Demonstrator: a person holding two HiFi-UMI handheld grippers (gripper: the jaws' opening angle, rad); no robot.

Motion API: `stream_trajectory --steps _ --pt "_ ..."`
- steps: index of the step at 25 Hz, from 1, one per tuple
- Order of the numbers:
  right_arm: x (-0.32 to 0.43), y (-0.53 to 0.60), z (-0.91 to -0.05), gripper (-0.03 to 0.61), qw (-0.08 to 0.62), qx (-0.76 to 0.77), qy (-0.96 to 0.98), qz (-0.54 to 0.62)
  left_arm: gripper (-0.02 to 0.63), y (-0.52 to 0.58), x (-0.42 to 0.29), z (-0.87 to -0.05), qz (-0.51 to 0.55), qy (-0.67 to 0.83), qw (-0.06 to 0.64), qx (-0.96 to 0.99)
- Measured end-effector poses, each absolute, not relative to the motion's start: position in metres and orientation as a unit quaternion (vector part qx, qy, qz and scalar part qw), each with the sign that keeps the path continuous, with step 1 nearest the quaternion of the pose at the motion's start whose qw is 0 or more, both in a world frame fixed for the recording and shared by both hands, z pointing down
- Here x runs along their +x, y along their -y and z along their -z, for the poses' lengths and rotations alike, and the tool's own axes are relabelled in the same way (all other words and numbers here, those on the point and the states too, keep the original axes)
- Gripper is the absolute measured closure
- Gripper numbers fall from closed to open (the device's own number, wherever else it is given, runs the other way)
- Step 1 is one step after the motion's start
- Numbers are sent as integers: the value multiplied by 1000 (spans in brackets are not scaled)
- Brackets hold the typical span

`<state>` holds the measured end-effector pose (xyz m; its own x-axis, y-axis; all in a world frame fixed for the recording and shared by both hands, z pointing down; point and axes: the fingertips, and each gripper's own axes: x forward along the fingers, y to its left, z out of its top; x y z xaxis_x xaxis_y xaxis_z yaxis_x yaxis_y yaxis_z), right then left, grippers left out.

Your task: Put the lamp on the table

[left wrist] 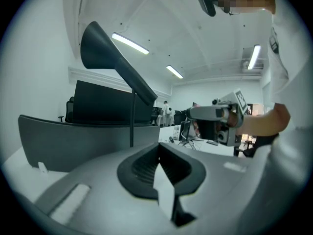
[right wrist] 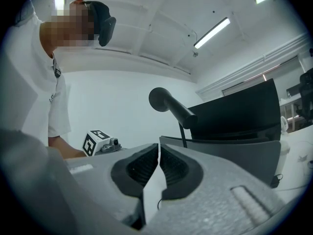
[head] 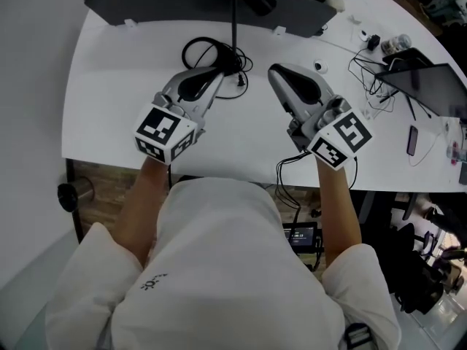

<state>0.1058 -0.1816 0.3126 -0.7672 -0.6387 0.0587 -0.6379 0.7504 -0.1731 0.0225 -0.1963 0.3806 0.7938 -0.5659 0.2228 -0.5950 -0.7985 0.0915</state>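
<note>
Two closed and empty, left gripper [head: 217, 74], right gripper [head: 274, 71], lamp [left wrist: 115, 58] on table [head: 117, 86]

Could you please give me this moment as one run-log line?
left gripper: shut, empty | right gripper: shut, empty | lamp: upright beyond both, untouched

1. A white short-sleeved shirt [head: 233, 268] covers the person, with a small dark emblem [head: 151, 283] on its left side.
2. The left gripper [head: 211, 75] and the right gripper [head: 281, 75] have smooth grey shells with black ribbed pads set into the jaws.
3. Each ends near the person in a white cube with black square markers: the left cube [head: 166, 133] and the right cube [head: 339, 141].
4. A thin black cable [head: 281, 172] loops out beside the right cube.
5. A dark device [right wrist: 103, 27] sits on the head.
</note>
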Motion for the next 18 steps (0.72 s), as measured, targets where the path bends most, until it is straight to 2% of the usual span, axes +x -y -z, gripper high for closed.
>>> stream_trajectory --steps 18 --pt "87 167 -306 566 12 -346 -934 88 620 173 7 -380 -72 301 108 945"
